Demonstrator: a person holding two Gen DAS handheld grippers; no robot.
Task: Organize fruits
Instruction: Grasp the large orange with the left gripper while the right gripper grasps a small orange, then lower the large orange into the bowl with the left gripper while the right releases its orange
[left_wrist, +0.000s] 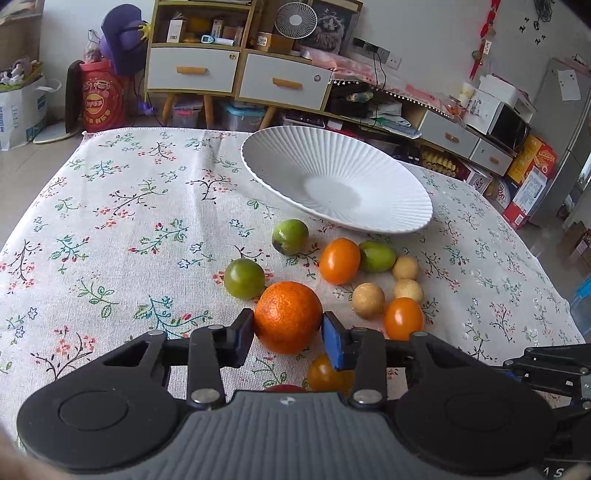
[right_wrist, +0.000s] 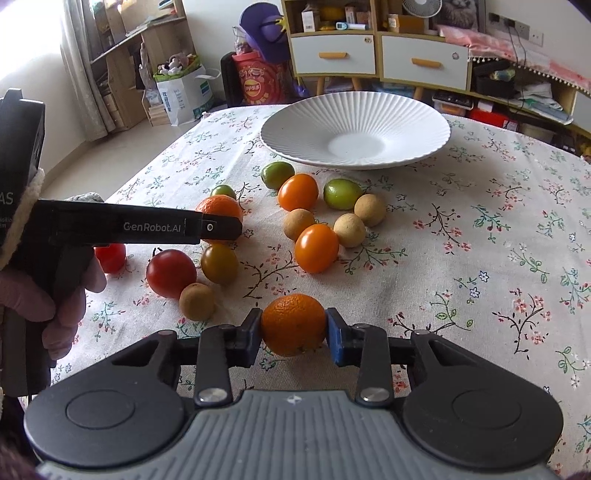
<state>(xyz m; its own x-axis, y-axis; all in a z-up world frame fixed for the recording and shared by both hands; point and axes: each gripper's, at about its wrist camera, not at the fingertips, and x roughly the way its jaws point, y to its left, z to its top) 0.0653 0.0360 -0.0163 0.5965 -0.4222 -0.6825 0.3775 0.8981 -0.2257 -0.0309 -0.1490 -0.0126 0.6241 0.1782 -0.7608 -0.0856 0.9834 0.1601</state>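
Nearest in the right wrist view, the right gripper (right_wrist: 293, 334) has its blue pads pressed on either side of a small orange (right_wrist: 293, 324) that sits on the floral cloth (right_wrist: 480, 258); the grip crosses the fruit's widest part, which should keep a round thing from rolling out.

In the left wrist view the left gripper (left_wrist: 287, 334) is clamped the same way on a bigger orange (left_wrist: 288, 316), also down on the cloth. Neither fruit looks lifted yet. No earlier picture is given, so I say only that both pairs of pads are tight on their fruit.

Beyond the left-held fruit, at about 11 o'clock, lies a green tomato (left_wrist: 244, 278). Orange tomatoes (left_wrist: 339, 260) and pale round fruits (left_wrist: 368, 300) cluster from 12 to 2 o'clock. From the right wrist view, a red tomato (right_wrist: 171, 272) lies at 10 o'clock, near the left tool's arm.

Farthest, at 12 to 1 o'clock, stands the white ribbed plate (left_wrist: 280, 155), with nothing in it. It is probably where the fruit goes, so the task seems barely begun: lift both and carry them over the loose fruit.
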